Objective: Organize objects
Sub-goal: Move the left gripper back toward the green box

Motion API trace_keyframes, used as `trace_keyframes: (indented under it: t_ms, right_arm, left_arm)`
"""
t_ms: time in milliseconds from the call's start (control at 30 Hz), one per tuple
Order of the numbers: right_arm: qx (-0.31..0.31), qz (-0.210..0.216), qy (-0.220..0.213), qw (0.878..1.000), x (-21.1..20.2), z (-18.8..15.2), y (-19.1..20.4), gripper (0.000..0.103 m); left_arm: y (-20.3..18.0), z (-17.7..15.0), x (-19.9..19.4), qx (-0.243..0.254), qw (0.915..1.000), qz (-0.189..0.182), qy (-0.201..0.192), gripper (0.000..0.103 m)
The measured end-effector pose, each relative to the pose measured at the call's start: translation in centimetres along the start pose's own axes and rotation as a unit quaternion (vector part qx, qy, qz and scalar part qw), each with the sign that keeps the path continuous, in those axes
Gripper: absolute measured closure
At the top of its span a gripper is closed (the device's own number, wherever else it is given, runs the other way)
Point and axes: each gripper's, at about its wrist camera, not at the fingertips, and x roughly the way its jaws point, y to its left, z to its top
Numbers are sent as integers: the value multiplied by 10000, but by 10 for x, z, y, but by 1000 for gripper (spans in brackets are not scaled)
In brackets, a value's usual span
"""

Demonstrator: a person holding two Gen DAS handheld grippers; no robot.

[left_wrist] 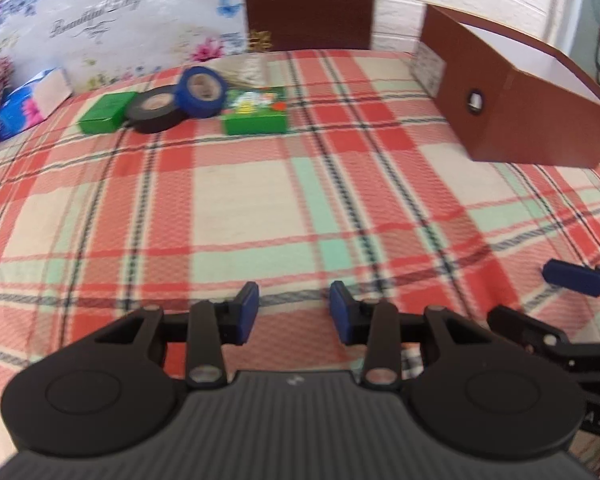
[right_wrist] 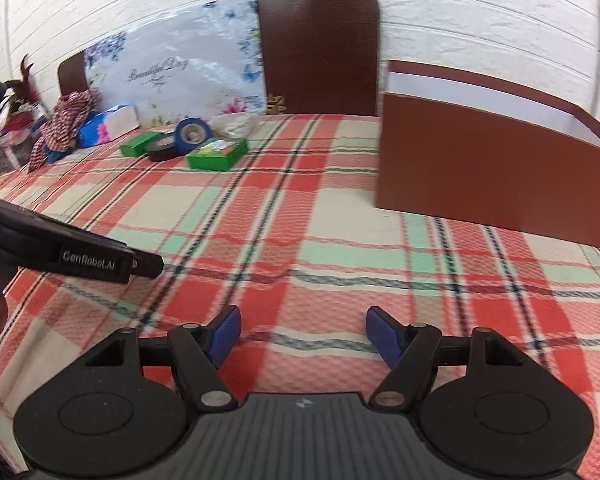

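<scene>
On the plaid bedspread at the far left lie a small green box (left_wrist: pixel 105 114), a black tape roll (left_wrist: pixel 156 110), a blue tape roll (left_wrist: pixel 201 91) leaning on it, and a green box with a picture lid (left_wrist: pixel 256 111). They also show in the right wrist view: green box (right_wrist: pixel 139 145), black tape (right_wrist: pixel 164 150), blue tape (right_wrist: pixel 192 133), picture box (right_wrist: pixel 218 154). A brown open box (left_wrist: pixel 512 100) (right_wrist: pixel 496 176) stands at the right. My left gripper (left_wrist: pixel 293 312) is open and empty, low over the bedspread. My right gripper (right_wrist: pixel 302 334) is open and empty.
A floral pillow (right_wrist: pixel 172 80) and a dark headboard (right_wrist: pixel 320 52) stand against the white wall. A blue packet (right_wrist: pixel 104 126) and a red-white cloth (right_wrist: pixel 64 120) lie at the far left. The right gripper's finger (left_wrist: pixel 572 278) shows in the left view; the left gripper's body (right_wrist: pixel 80 258) shows in the right view.
</scene>
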Motion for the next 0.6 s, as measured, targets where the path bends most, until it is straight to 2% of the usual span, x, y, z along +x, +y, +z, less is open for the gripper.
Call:
trace_keyframes:
  t_ms: [233,467,600]
  right_arm:
    - [-286,356,76,9989,11,6,43,30]
    - [-434,587,163,9972,24,19,75,31]
    - [-536,769,254,9953,38,31,93,31]
  left_arm:
    - [59,-5,-4,-379,9982,443,-112,61]
    - [118,-9,-6,-671,9939,824,-282,60]
    - [162,-14,-5,-960,9888,1049,-458,55]
